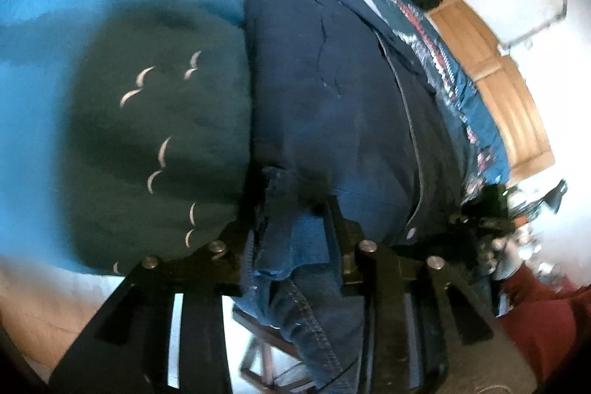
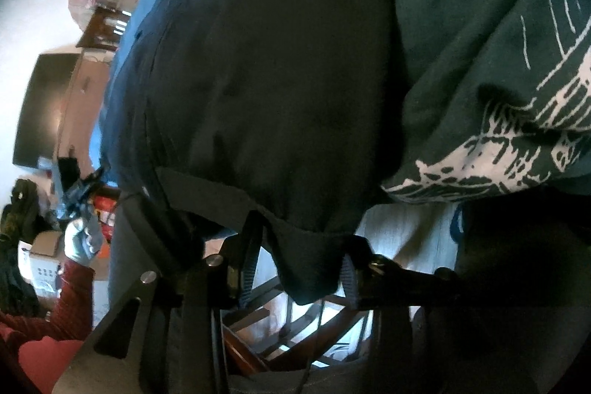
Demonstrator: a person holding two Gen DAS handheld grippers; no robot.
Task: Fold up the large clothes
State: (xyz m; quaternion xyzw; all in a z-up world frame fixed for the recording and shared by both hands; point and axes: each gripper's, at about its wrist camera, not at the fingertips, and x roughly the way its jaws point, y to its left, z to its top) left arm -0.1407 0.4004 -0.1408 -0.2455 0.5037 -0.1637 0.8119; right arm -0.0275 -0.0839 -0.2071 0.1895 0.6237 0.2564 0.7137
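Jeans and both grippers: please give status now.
Left gripper shut on jeans. Right gripper shut on jeans. Green shirt lies alongside.

Dark navy garment (image 1: pixel 325 106): large, partly folded, spread across frame centre. Stitched denim edge at lower centre. In the right wrist view it (image 2: pixel 266 80) fills the centre, hem drooping.

Left gripper (image 1: pixel 295 239) and right gripper (image 2: pixel 295 268) — both clamped on cloth.

dim foreground | blown-out whites behind | soft blur (fisheye-warped edges)
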